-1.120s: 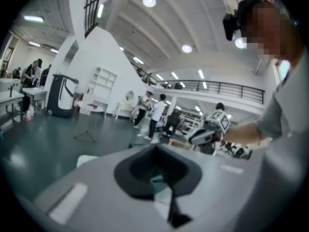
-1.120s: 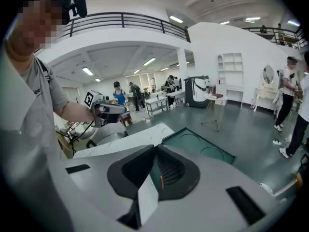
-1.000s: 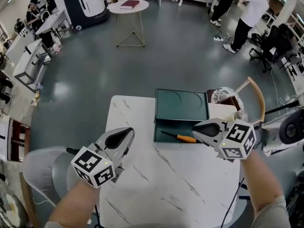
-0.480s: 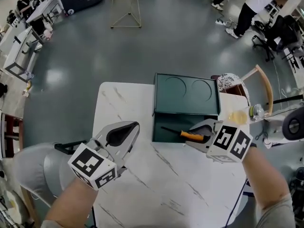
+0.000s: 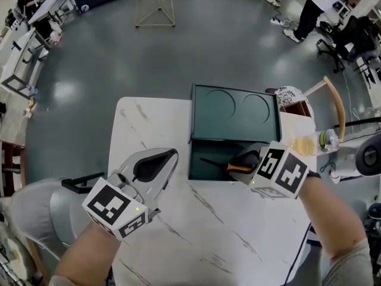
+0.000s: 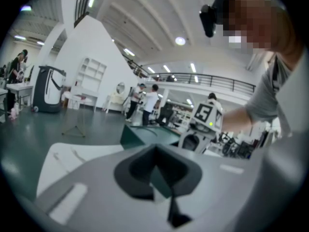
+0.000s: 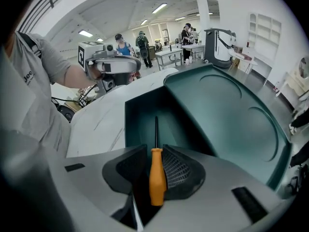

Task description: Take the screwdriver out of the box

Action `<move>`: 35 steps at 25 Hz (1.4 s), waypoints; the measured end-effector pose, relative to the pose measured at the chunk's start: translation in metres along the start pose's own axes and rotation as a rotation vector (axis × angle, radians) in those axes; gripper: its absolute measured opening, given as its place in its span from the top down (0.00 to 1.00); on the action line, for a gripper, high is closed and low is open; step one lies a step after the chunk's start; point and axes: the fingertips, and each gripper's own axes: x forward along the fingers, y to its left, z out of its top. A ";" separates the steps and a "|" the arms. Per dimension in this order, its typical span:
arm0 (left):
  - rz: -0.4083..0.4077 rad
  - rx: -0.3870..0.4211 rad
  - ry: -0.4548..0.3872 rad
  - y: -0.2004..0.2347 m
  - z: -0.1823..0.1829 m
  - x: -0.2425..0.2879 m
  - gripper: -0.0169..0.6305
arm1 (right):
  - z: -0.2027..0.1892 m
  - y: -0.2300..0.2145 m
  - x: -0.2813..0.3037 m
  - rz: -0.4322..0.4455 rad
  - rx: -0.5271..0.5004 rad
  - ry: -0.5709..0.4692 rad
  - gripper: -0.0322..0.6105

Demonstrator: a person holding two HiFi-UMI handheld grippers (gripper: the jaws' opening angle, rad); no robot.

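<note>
Inside box (image 5: 205, 149), R tongs (image 7: 154, 152) gripping screwdriver (image 7: 156, 178) handle

orange-handled screwdriver (image 7: 155, 175) lies inside open green box (image 5: 208, 148).

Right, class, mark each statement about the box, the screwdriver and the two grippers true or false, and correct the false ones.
1. The screwdriver's orange handle sits between the jaws of the right hand-held gripper. True.
2. The box is shut. False: its lid lies folded back, and the inside is open.
3. The left hand-held gripper holds the screwdriver. False: its jaws are together on nothing, above the table, left of the box.
4. The screwdriver's metal shaft points into the box. True.
5. The box is red. False: it is dark green.
</note>
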 end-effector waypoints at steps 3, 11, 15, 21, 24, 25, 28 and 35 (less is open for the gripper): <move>-0.007 0.000 -0.003 -0.001 -0.002 0.003 0.98 | -0.002 -0.002 0.008 0.003 0.000 0.029 0.81; -0.014 -0.023 -0.013 0.000 -0.004 0.004 0.98 | -0.007 -0.003 0.020 0.002 -0.058 0.126 0.81; -0.018 -0.031 -0.015 0.005 -0.005 0.004 0.98 | -0.005 -0.005 0.027 0.007 -0.088 0.159 0.80; -0.023 -0.038 -0.021 0.005 -0.006 0.005 0.98 | -0.009 -0.005 0.030 -0.002 -0.119 0.195 0.80; -0.026 -0.042 -0.026 0.004 -0.005 0.005 0.98 | -0.008 -0.005 0.029 -0.015 -0.130 0.203 0.81; -0.027 -0.044 -0.027 0.004 -0.005 0.005 0.98 | -0.007 -0.005 0.029 -0.021 -0.135 0.204 0.82; -0.030 -0.048 -0.025 0.002 -0.008 0.006 0.98 | -0.007 -0.006 0.029 -0.034 -0.139 0.202 0.83; -0.026 -0.049 -0.025 0.000 -0.010 0.004 0.98 | -0.006 -0.007 0.029 -0.032 -0.101 0.161 0.84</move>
